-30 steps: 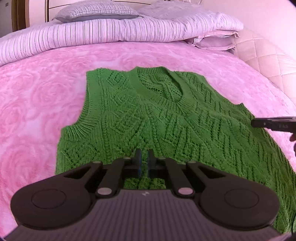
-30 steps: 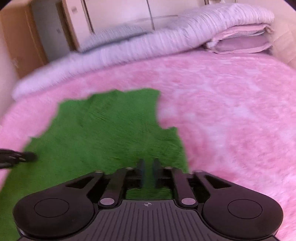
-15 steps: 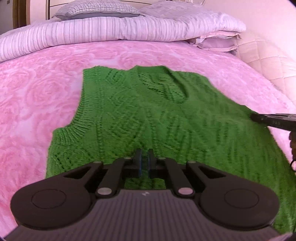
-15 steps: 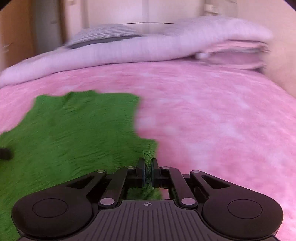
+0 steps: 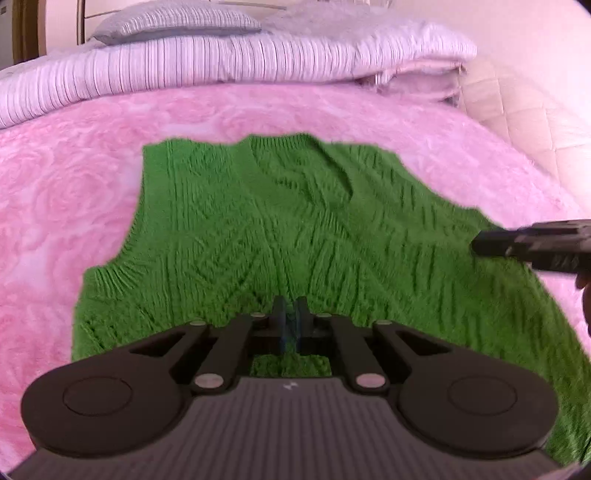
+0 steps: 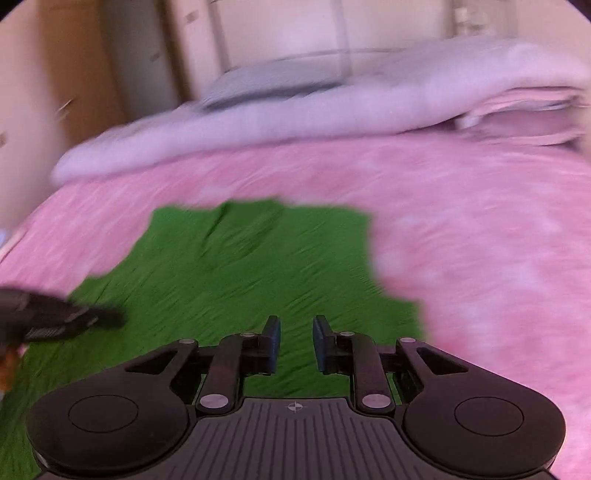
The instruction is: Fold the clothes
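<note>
Open pink blanket left of green knit vest, free to pass. More bare blanket right of vest in right wrist view, wide clear strip. Far edge blocked by rolled striped duvet and stacked pillows. Quilted headboard closing off right side. Right gripper jutting in over vest's right edge, blocking that side. Left gripper likewise over vest's left edge.

A bed under a pink rose-patterned blanket, striped duvet and pillow piled at its head (wardrobe doors behind).
</note>
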`<state>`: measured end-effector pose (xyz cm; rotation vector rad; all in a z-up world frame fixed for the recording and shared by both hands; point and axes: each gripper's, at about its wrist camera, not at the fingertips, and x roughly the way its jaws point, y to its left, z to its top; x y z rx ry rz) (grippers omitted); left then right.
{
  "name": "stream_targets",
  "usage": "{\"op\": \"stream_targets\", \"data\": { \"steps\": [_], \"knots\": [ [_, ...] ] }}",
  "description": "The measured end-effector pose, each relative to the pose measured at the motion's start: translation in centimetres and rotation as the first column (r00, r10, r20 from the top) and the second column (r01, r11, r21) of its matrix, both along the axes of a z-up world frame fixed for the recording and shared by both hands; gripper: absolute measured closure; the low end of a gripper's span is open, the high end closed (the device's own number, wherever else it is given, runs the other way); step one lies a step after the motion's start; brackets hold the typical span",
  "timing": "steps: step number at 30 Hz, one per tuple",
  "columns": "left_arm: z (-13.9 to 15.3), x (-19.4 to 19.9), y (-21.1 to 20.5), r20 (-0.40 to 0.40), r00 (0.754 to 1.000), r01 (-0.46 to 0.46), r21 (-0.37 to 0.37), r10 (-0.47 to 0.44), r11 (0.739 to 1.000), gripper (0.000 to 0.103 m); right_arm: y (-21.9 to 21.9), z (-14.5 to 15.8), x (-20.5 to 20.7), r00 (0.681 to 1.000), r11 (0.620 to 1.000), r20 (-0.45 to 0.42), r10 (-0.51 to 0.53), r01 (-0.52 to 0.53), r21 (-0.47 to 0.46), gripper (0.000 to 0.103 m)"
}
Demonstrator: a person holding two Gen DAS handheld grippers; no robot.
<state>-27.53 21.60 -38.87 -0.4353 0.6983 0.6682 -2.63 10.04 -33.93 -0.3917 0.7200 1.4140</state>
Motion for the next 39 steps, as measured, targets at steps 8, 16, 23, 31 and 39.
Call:
{"op": "stream_targets", "data": {
  "steps": [8, 16, 23, 31, 39],
  "knots": [
    [1.2, 0.6, 1.6, 0.013, 1.0, 0.004, 0.038, -0.005, 0.999, 0.099, 1.9, 1.0, 0.3, 0.999, 1.0, -0.032, -0.011, 0.011, 0.002, 0.082],
    [-1.4, 5.6, 5.8, 0.006, 1.0, 0.02, 0.025, -0.021, 0.999, 0.099, 10.3, -1.2, -3.8, 0.99, 0.991, -0.049, 0.136, -0.135, 0.012, 0.082],
    [-2.3, 10.0, 11.8, 0.026, 0.999, -0.025, 0.038, 0.024, 0.999, 0.1, 17.3, -5.2, -2.8, 0.998, 0.998, -0.004, 0.064, -0.064, 0.012, 0.083],
    [0.9, 7.4, 13.2, -0.02, 0.999, -0.028, 0.155, 0.032, 0.987, 0.099, 18.3, -3.9, 1.2, 0.998, 0.999, -0.054, 0.017, -0.015, 0.043, 0.082],
    [-2.0, 5.9, 17.7, -0.058, 0.994, -0.089, 0.124, 0.096, 0.988, 0.1, 18.1, -4.5, 6.2, 0.998, 0.998, 0.002, -0.057, 0.057, 0.02, 0.083]
  ]
}}
